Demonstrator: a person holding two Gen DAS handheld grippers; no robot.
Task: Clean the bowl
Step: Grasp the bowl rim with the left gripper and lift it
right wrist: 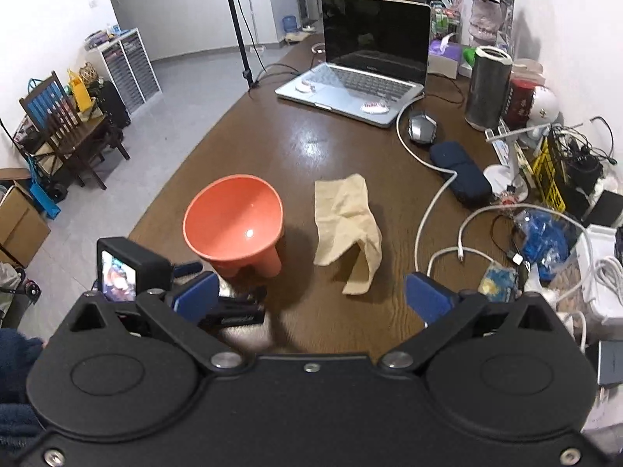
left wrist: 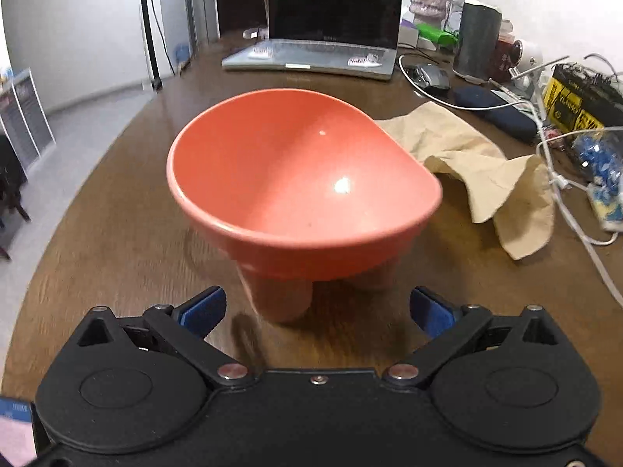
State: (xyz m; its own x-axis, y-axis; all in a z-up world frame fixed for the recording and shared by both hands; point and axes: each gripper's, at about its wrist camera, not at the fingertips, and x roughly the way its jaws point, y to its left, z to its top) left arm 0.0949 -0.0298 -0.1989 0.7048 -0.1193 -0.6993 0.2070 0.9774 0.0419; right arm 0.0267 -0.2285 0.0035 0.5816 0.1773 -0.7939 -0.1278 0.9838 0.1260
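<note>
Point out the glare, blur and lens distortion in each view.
Left wrist view: two white highlights inside the orange bowl, its near rim slightly soft, the table edge bowed by the fisheye. Right wrist view: broad sheen on the table before the laptop, one glint in the bowl, the walls curving.

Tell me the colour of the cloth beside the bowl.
Beige cloth, plain, no pattern; clearest in the right wrist view.

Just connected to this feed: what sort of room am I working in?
Probably a home office or living room: a long wooden table with an open laptop, a mouse, tangled cables and a vase.
</note>
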